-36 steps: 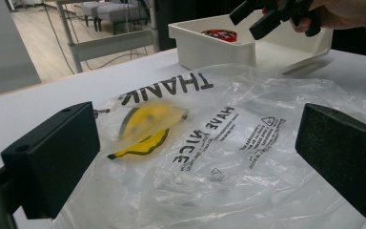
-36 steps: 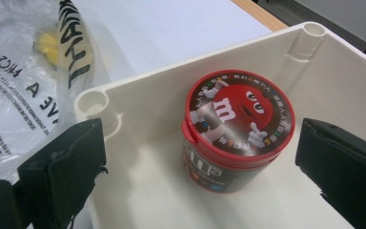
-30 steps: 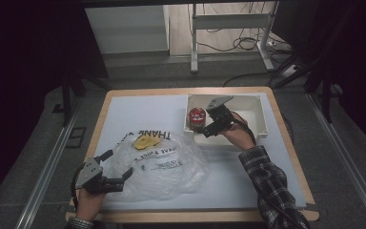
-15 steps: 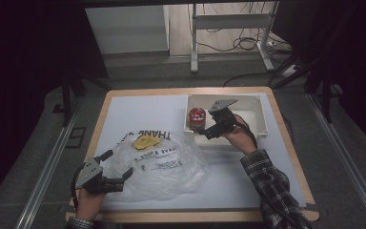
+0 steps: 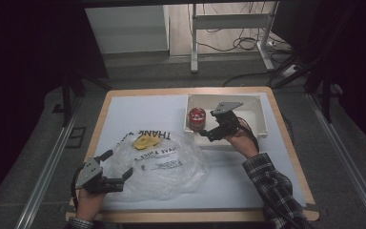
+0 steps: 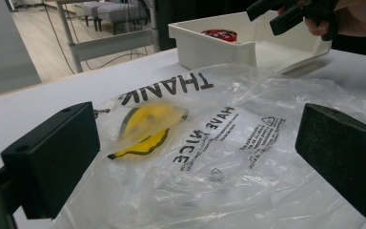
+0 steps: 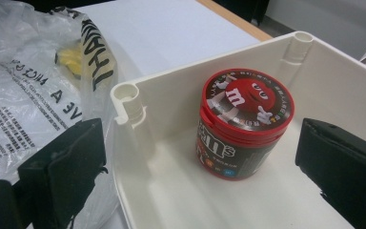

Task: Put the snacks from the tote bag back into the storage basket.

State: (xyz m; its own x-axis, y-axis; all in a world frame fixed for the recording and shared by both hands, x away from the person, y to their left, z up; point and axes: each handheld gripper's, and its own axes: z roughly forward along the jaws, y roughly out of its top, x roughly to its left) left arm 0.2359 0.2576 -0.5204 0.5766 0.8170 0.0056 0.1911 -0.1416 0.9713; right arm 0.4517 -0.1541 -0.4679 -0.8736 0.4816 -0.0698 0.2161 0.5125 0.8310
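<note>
Both grippers stand with jaws apart, holding nothing. Right gripper point(image 5: 208, 135) hovers over the near edge of the white bin point(image 5: 259, 119), its jaws aimed at the red tub point(image 7: 244, 123) that stands upright in the bin's corner, apart from both jaws. Left gripper point(image 5: 118, 171) sits at the near edge of the clear bag point(image 6: 248, 157), which lies on the table point(image 5: 133, 109) just beside the bin, with a yellow thing point(image 6: 150, 126) inside.

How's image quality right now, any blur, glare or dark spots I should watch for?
High view: dark surroundings, the table evenly lit. Left gripper view: the yellow item inside the plastic bag looks smeared through the film, with pale sheen on the wrinkles. Right gripper view: the candy tub in the white bin is sharp; the near jaws look soft.
</note>
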